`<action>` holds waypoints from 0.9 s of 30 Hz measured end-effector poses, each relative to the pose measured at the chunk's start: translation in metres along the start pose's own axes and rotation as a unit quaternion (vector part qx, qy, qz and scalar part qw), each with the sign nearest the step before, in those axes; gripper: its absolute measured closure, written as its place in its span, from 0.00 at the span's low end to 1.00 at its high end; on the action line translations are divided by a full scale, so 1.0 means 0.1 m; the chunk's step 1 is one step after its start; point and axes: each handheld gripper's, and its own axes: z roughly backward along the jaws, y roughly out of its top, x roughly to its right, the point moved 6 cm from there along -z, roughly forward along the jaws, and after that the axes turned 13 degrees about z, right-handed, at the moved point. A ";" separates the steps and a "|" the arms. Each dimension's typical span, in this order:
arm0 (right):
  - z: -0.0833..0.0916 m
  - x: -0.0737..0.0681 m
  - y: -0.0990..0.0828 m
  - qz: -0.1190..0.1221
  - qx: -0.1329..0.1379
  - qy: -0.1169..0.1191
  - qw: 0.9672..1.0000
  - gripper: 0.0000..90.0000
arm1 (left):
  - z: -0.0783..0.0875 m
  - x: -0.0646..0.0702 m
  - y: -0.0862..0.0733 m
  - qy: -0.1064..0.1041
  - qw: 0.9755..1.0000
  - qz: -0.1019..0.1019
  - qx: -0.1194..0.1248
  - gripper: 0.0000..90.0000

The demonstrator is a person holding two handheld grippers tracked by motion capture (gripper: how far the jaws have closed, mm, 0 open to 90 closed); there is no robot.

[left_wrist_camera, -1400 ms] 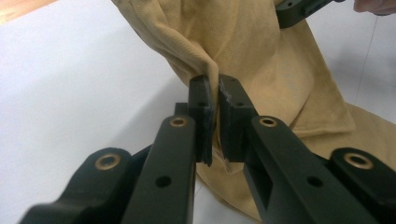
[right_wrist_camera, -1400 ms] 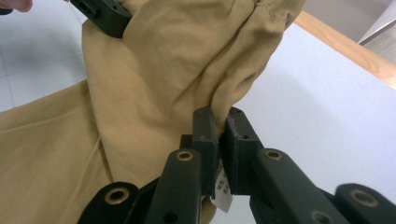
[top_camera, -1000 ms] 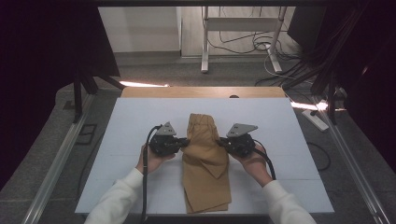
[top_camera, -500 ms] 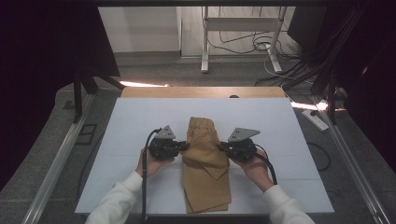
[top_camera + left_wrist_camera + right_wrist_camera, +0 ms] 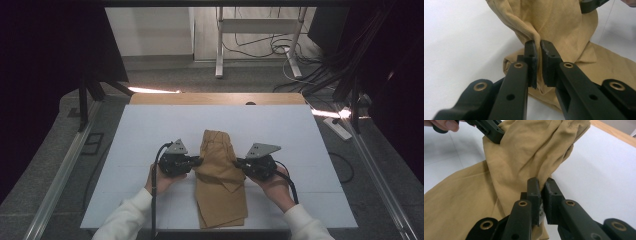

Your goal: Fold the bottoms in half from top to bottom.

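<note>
Left gripper [image 5: 199,161] is clamped on the left edge of the tan garment [image 5: 220,185], right gripper [image 5: 237,163] clamped on its right edge, both pinching a bunched fold of fabric between the pads. The garment sits between the two grippers at the middle of the white table [image 5: 140,135], upper part gathered and lifted, lower part flat toward the near edge. Fabric is soft woven cloth, creased, with a gathered band at the far end.

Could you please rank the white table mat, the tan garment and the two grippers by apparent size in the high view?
1. White table mat
2. Tan garment
3. Left gripper and right gripper: they look alike, so unranked.
</note>
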 end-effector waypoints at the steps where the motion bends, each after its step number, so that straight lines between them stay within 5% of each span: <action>1: 0.00 -0.01 -0.01 -0.001 0.001 0.002 1.000 0.93 | 0.00 0.00 0.00 0.000 1.000 0.000 0.000 0.92; 27: 0.05 -0.24 -0.18 -0.003 -0.012 0.027 1.000 0.93 | -0.04 0.13 -0.18 -0.010 1.000 -0.007 -0.027 0.90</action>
